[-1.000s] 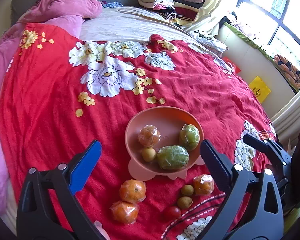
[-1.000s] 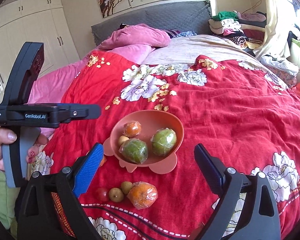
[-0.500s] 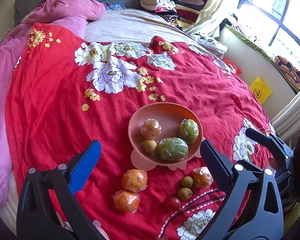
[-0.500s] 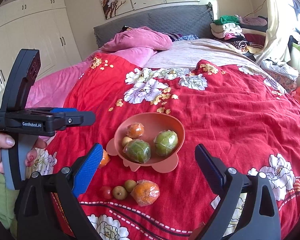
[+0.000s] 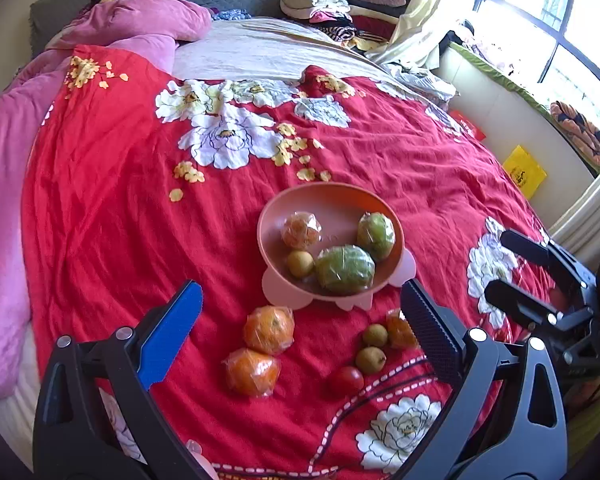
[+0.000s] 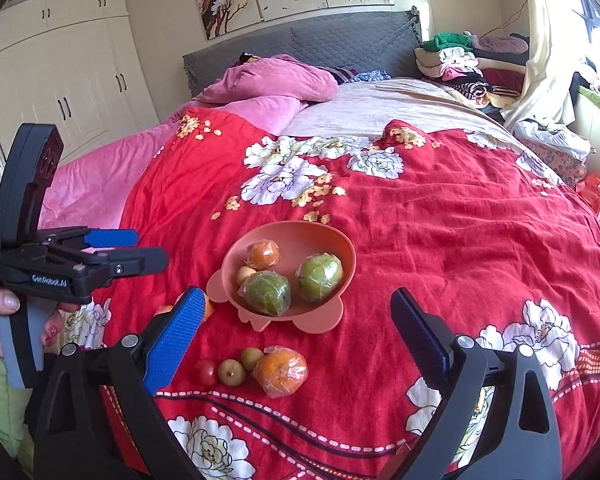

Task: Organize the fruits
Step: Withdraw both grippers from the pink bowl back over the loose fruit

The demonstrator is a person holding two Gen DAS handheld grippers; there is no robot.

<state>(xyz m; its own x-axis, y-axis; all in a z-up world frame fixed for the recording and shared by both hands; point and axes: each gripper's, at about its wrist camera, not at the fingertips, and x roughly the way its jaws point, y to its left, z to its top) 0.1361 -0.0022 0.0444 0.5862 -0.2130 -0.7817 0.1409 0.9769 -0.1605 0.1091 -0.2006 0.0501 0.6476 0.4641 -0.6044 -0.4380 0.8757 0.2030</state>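
Fruit on the red bedspread, both grippers empty.
Left gripper and right gripper gape wide above loose oranges, near the bowl.

You've got 1 bowl, 4 oranges, 2 green fruits, 3 small brownish fruits, 1 tomato, 2 grippers

Both cameras sit farther back and higher than 1 s ago: the pink bowl and loose fruit lie farther up each view, and more red bedspread shows below.
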